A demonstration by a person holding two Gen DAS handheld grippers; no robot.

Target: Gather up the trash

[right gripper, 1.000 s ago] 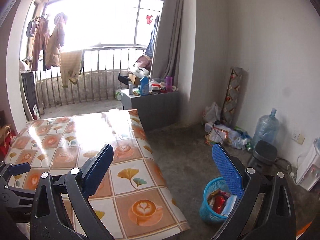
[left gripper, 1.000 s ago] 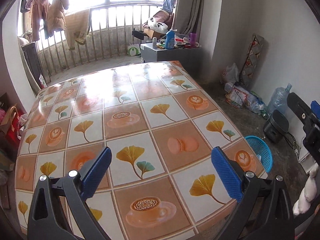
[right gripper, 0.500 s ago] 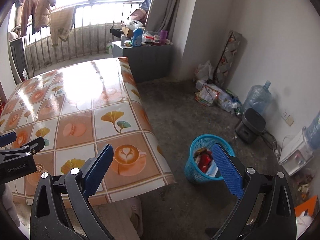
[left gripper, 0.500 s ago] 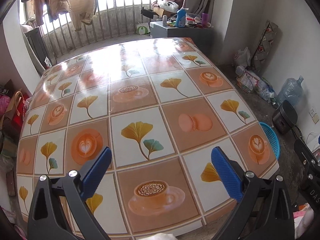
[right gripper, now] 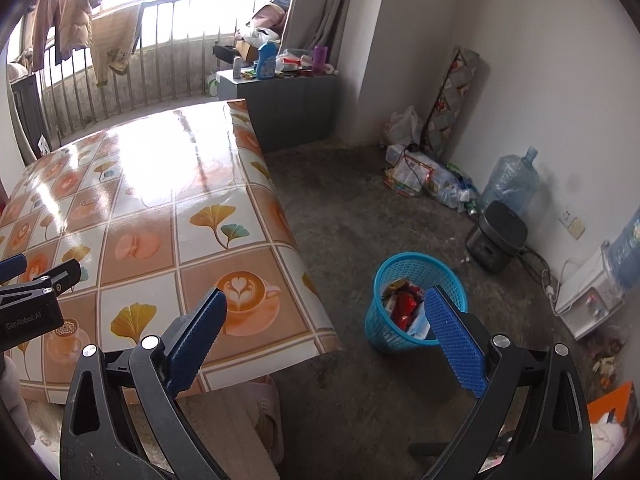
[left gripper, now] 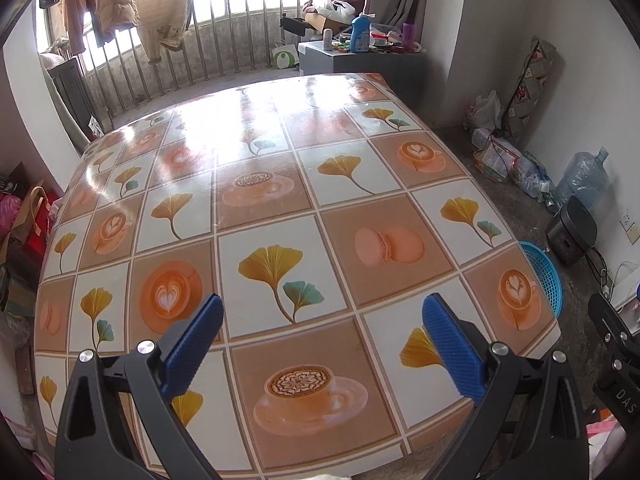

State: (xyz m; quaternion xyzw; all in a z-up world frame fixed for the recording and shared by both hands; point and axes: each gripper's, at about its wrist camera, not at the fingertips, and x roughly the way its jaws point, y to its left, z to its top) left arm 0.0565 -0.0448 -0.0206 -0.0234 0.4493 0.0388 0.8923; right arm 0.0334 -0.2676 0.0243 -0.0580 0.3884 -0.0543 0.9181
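Note:
A blue mesh trash basket [right gripper: 416, 276] stands on the floor right of the table and holds red and white wrappers [right gripper: 404, 306]. Its rim also shows past the table's right edge in the left wrist view [left gripper: 546, 276]. My left gripper [left gripper: 322, 340] is open and empty above the near part of the table [left gripper: 280, 208], which has a tiled cloth with leaf and coffee prints. My right gripper [right gripper: 326, 332] is open and empty, held above the floor between the table's corner [right gripper: 316, 332] and the basket. I see no loose trash on the tabletop.
A black rice cooker [right gripper: 496, 236], a water jug [right gripper: 510, 182] and a heap of bags [right gripper: 424, 172] line the right wall. A grey cabinet [right gripper: 280, 100] with bottles stands behind the table. A white appliance [right gripper: 592, 300] sits at right. A pink slipper [right gripper: 264, 404] lies under the table edge.
Both grippers have tilted downward and drawn back. The left view now takes in the whole tabletop; the right view now looks down into the basket. Both stay open.

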